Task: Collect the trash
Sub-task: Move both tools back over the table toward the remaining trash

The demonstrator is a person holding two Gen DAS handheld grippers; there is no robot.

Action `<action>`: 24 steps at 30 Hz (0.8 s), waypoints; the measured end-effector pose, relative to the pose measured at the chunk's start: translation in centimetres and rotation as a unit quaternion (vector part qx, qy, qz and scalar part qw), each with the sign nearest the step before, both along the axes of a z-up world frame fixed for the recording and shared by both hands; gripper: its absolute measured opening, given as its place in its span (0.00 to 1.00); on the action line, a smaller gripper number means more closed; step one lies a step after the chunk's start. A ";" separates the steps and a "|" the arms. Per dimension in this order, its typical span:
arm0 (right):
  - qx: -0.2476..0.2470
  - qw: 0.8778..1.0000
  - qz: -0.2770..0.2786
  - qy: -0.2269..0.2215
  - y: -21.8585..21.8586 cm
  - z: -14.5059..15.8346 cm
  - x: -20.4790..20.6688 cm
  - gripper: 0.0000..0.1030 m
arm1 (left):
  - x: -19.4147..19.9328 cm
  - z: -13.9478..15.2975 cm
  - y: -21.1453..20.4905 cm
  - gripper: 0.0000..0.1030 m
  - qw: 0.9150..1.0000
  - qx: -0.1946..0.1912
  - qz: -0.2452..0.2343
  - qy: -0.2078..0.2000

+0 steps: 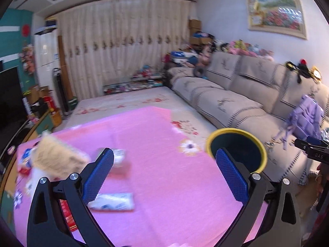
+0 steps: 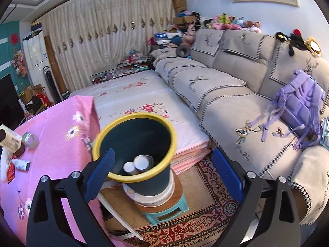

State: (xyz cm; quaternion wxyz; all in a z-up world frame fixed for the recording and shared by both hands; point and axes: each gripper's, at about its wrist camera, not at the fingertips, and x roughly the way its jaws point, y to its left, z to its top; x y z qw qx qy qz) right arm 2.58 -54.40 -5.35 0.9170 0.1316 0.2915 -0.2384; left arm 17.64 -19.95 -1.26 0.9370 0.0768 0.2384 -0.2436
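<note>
1. The left gripper [image 1: 164, 177] is spread wide and grasps nothing; it hangs above the counter [image 1: 164, 144], which is draped in a pink flowered cloth.
2. Trash lies on that cloth — a squeezed white tube [image 1: 112, 201] at about 7 o'clock from the left gripper, partly hidden under its left finger, and a blurred small jar [image 1: 118, 156] just beyond that fingertip, at about 10 o'clock.
3. A tan, blurred packet [image 1: 57, 158] and red-and-blue wrappers [image 1: 25, 162] sit farther out at 9 to 10 o'clock.
4. The dark bin [image 2: 135, 150] with a yellow rim stands off the counter's right edge, at 2 o'clock from the left gripper.
5. The right gripper [image 2: 162, 173] is also released, with nothing held; the bin stands between and below its fingers, slightly toward the left one.
6. Inside the bin lie two white-capped containers [image 2: 136, 164].
7. The bin rests on a white bucket [image 2: 152, 197] atop a teal stool [image 2: 164, 214] — on a patterned rug [image 2: 205, 216] beside the sofa [image 2: 226, 94].
</note>
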 end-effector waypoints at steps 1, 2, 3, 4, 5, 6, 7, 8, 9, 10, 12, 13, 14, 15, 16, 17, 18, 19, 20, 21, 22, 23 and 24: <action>0.000 1.000 0.012 0.001 0.7 0.0 0.5 0.88 | -0.2 -0.1 1.9 0.95 1.000 -0.001 0.023 -0.006; 0.000 1.000 0.026 0.003 1.6 0.0 1.2 0.88 | -0.4 -0.2 3.2 0.95 0.999 -0.001 0.042 -0.009; -0.001 0.999 0.043 0.003 2.6 -0.1 1.9 0.88 | -0.6 -0.4 5.1 0.95 0.998 0.002 0.064 -0.010; -0.002 0.998 0.059 0.003 3.6 -0.1 2.6 0.88 | -0.9 -0.7 6.3 0.95 0.997 0.003 0.081 -0.009; -0.001 0.997 0.074 0.004 4.6 -0.2 3.3 0.88 | -1.1 -1.0 8.1 0.95 0.995 0.005 0.104 -0.005; 0.000 0.996 0.090 0.003 5.5 -0.3 4.0 0.88 | -1.4 -1.2 9.3 0.95 0.993 0.006 0.120 -0.002; 0.001 0.995 0.103 0.002 6.3 -0.4 4.5 0.88 | -1.8 -1.6 11.0 0.95 0.990 0.009 0.142 0.002; 0.003 0.993 0.116 0.002 7.0 -0.5 5.1 0.88 | -2.1 -2.0 12.3 0.95 0.987 0.012 0.159 0.003; 0.006 0.991 0.131 0.001 7.9 -0.5 5.8 0.88 | -2.5 -2.3 13.7 0.95 0.984 0.016 0.179 0.004; 0.008 0.989 0.145 0.002 8.7 -0.6 6.6 0.88 | -2.8 -2.7 14.7 0.95 0.981 0.018 0.194 0.005; 0.013 0.985 0.169 0.007 10.2 -0.8 8.0 0.88 | -3.6 -3.5 17.1 0.95 0.975 0.017 0.223 0.011; 0.014 0.984 0.179 0.010 10.7 -0.9 8.5 0.88 | -3.8 -3.9 18.0 0.95 0.972 0.015 0.233 0.012; 0.015 0.982 0.190 0.012 11.5 -1.0 9.1 0.88 | -4.0 -4.5 19.0 0.95 0.969 0.015 0.248 0.014; 0.018 0.978 0.205 0.016 12.3 -1.2 10.0 0.88 | -4.1 -5.0 20.0 0.95 0.966 0.013 0.257 0.015; 0.019 0.976 0.217 0.020 13.2 -1.3 10.5 0.88 | -4.1 -5.5 20.8 0.95 0.964 0.010 0.265 0.013; 0.018 0.974 0.227 0.025 13.9 -1.4 11.1 0.88 | -4.1 -5.9 21.3 0.95 0.962 0.008 0.273 0.010; 0.016 0.971 0.238 0.032 14.8 -1.5 11.9 0.88 | -3.9 -6.3 21.7 0.95 0.960 0.009 0.280 0.009; 0.013 0.968 0.247 0.039 15.7 -1.6 12.5 0.88 | -3.7 -6.7 22.0 0.95 0.958 0.009 0.285 0.009; 0.010 0.966 0.253 0.042 16.4 -1.6 12.9 0.88 | -3.4 -6.9 22.4 0.95 0.957 0.008 0.288 0.015; 0.009 0.964 0.262 0.045 17.1 -1.6 13.5 0.88 | -2.9 -6.8 22.6 0.95 0.957 0.001 0.289 0.023; 0.009 0.962 0.269 0.047 17.9 -1.6 14.1 0.88 | -2.7 -6.7 22.9 0.95 0.956 -0.010 0.291 0.016; 0.011 0.960 0.275 0.049 18.6 -1.6 14.8 0.88 | -2.7 -6.6 23.3 0.95 0.955 -0.014 0.295 0.006; 0.009 0.959 0.279 0.050 19.2 -1.7 15.1 0.88 | -2.5 -6.4 23.2 0.95 0.955 -0.012 0.297 -0.006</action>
